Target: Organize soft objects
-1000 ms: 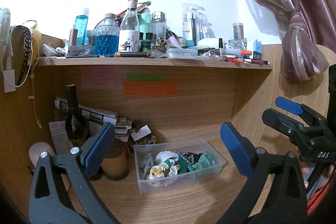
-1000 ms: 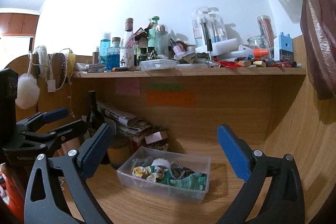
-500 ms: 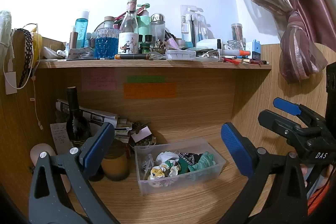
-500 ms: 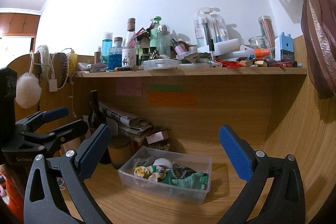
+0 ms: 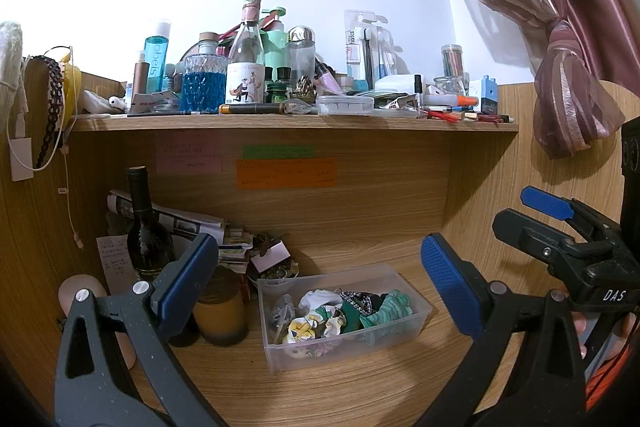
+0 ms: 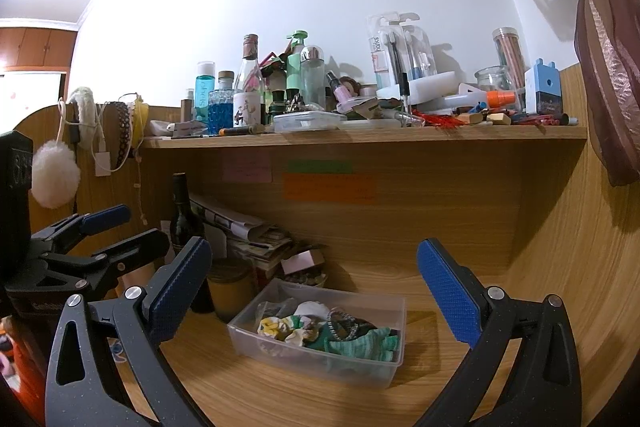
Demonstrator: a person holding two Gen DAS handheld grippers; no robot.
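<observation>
A clear plastic bin (image 5: 404, 281) sits on the wooden desk and holds several fabric scrunchies (image 5: 320, 319), among them a teal one (image 5: 390, 309). It also shows in the right wrist view (image 6: 394, 307), with the scrunchies (image 6: 316, 327) inside. My left gripper (image 5: 320, 283) is open and empty, held back from the bin. My right gripper (image 6: 316, 287) is open and empty, also short of the bin. The right gripper shows at the right edge of the left wrist view (image 5: 560, 223), and the left gripper at the left edge of the right wrist view (image 6: 108, 235).
A dark wine bottle (image 5: 146, 227), a brown jar (image 5: 220, 311) and stacked papers (image 5: 180, 223) stand left of the bin. A cluttered shelf (image 5: 296, 125) hangs above. A tied curtain (image 5: 568, 99) is on the right. A white pompom (image 6: 56, 173) hangs on the left.
Both views have tilted slightly; the shelf and bin sit a little lower in the frames. Both grippers stay open and empty.
</observation>
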